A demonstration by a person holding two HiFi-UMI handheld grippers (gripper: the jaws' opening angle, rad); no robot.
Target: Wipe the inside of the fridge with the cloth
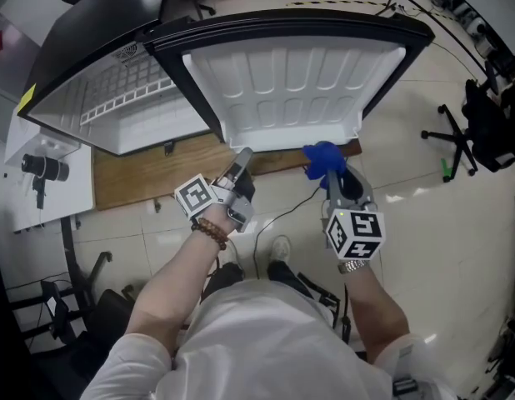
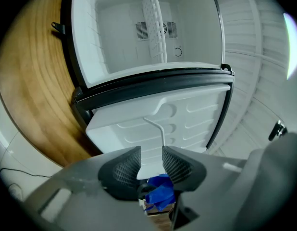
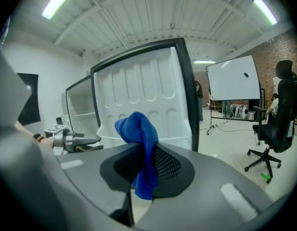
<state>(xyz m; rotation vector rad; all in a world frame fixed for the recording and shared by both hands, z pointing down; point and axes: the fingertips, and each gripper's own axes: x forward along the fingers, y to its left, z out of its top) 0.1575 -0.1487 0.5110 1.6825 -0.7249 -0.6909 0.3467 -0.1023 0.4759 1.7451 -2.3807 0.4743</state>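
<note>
Both preparations look done: the fridge (image 1: 124, 119) has its door (image 1: 291, 82) open, and the right tongs (image 3: 147, 160) pinch the blue cloth (image 3: 136, 126) near the door. The left tongs (image 2: 151, 160) gape, empty. Wiping inside seems not yet started.

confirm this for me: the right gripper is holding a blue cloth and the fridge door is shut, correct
Not quite: the fridge door is open, swung wide with its white inner liner showing in the head view. The rest holds: the right gripper has its fingers shut on the blue cloth.
</note>
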